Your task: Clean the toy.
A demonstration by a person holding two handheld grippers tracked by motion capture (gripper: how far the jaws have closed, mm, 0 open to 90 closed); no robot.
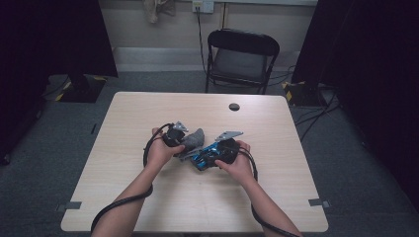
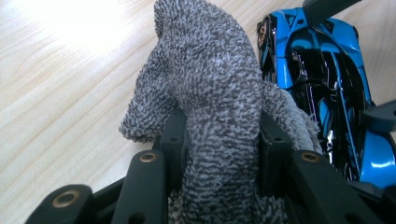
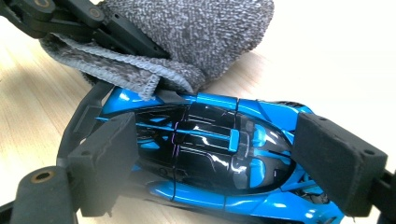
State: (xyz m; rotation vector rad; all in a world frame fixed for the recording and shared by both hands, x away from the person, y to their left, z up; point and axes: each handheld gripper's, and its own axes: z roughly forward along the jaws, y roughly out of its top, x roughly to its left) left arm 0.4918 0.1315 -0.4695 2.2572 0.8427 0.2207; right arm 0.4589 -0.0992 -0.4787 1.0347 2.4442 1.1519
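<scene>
Your left gripper is clamped on the cloth, a grey terry rag bunched up between the two black jaws; in the left gripper view the fabric bulges out above them and hangs over both sides. The cloth sits just beside the car, its lower hem touching the blue bodywork at one end in the right gripper view (that hem is the stitched edge, folded under).

Your right gripper has the car between its jaws. The two pads stand at either end of the shiny blue and black body, pressed against it, so that one is closed on the car. The car lies on its side or tilted; you cannot tell exactly how from here.

From the high view, both hands meet near the middle of the table, the grippers pointed toward each other, cloth on your left and car on your right. A black folding chair stands beyond the far edge.
</scene>
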